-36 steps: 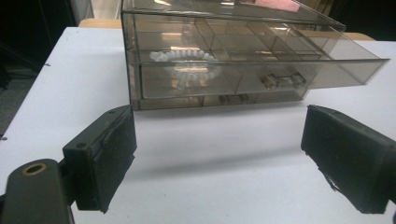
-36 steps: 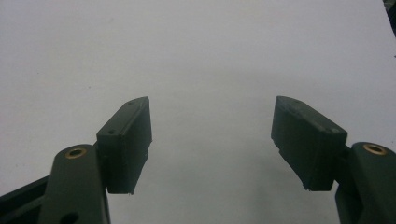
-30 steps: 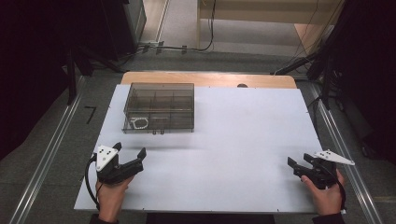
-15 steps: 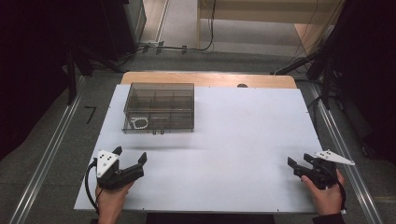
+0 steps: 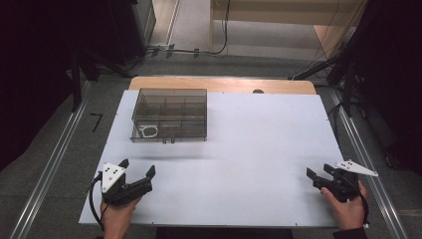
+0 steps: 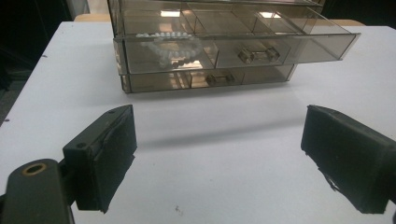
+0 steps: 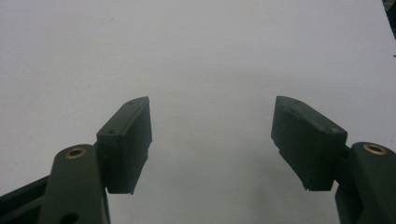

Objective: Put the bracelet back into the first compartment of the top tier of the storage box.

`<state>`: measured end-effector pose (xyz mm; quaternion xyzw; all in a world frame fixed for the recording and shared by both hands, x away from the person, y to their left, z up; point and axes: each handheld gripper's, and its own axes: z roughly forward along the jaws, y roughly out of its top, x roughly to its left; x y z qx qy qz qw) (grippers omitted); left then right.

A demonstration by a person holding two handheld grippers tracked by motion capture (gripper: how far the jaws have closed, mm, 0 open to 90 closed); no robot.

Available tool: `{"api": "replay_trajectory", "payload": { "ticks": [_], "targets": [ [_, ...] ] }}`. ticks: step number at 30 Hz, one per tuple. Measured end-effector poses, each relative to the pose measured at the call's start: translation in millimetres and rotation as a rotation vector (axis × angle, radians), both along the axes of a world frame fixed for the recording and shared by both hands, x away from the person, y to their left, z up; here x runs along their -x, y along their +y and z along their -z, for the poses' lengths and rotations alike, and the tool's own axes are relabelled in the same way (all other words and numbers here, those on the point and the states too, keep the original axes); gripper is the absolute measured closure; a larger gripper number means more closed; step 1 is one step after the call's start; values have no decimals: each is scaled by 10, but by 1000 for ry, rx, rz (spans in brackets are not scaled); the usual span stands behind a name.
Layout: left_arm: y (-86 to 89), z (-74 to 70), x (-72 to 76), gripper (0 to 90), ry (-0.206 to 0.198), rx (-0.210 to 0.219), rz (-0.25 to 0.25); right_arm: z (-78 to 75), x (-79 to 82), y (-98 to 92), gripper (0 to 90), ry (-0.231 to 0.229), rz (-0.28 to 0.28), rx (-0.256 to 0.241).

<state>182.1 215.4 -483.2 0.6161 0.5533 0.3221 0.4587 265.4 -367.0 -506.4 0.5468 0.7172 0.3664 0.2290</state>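
1. Nothing grasped yet: left gripper (image 5: 137, 172) at 7 o'clock on the white table (image 5: 259, 149), jaws spread wide and empty, aimed toward 12 o'clock at the organizer.
2. Right gripper (image 5: 317, 174) at 4 o'clock, jaws likewise apart, holding nothing, well apart from everything.
3. Smoky clear drawer organizer (image 5: 169, 114) at 11 o'clock, untouched; upper drawer (image 6: 233, 49) seemingly pulled out a little, white bead bracelet (image 6: 170, 42) inside.
4. Judged barely begun: approach, drawer handling and bracelet work all left.

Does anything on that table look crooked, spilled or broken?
Nothing is spilled or broken. One oddity: the upper drawer of the clear organizer box juts out past the lower one, partly open, with a white beaded bracelet inside.
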Motion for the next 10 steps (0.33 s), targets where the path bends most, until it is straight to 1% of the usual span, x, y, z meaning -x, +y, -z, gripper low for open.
{"api": "replay_trajectory", "payload": {
  "ticks": [7, 10],
  "targets": [
    [-4, 7, 33, 107, 8, 4, 1, 0, 1, 1, 273, 0, 0, 0],
    [0, 6, 47, 107, 5, 4, 2, 0, 0, 2, 273, 1, 0, 0]
  ]
}}
